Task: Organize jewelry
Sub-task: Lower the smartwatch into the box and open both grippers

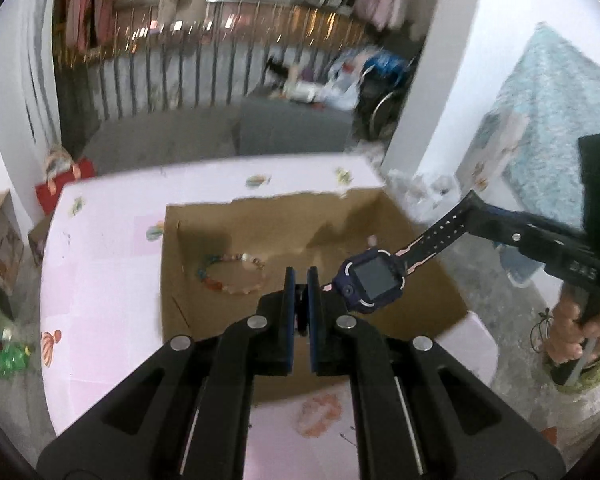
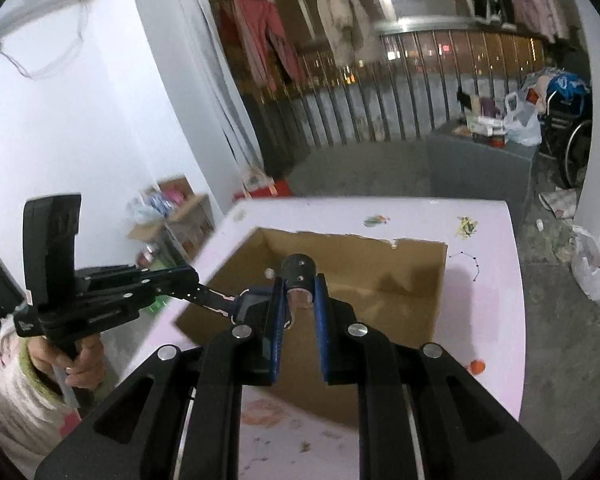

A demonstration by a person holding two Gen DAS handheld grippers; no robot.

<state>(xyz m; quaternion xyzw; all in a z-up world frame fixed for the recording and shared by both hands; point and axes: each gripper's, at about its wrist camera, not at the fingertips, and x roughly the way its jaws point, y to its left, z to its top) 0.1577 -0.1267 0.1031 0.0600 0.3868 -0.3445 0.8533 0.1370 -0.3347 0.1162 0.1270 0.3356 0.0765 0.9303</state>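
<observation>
A dark blue smartwatch (image 1: 370,284) (image 2: 251,305) hangs stretched above an open cardboard box (image 1: 284,216) (image 2: 360,252), held by its two strap ends. My left gripper (image 1: 301,274) (image 2: 196,286) is shut on the pink-lined strap end left of the watch face. My right gripper (image 2: 300,280) (image 1: 474,206) is shut on the black perforated strap end, which curls up between its blue pads. A beaded bracelet (image 1: 236,276) lies on the box floor, left of the watch. In the right wrist view the box floor is largely hidden behind the fingers.
The box sits on a pink table (image 1: 100,260) (image 2: 484,300). A thin chain (image 2: 466,260) and a small orange piece (image 2: 477,366) lie on the table right of the box. A grey cabinet (image 2: 480,168) stands behind. A person's hand (image 1: 572,332) grips the right handle.
</observation>
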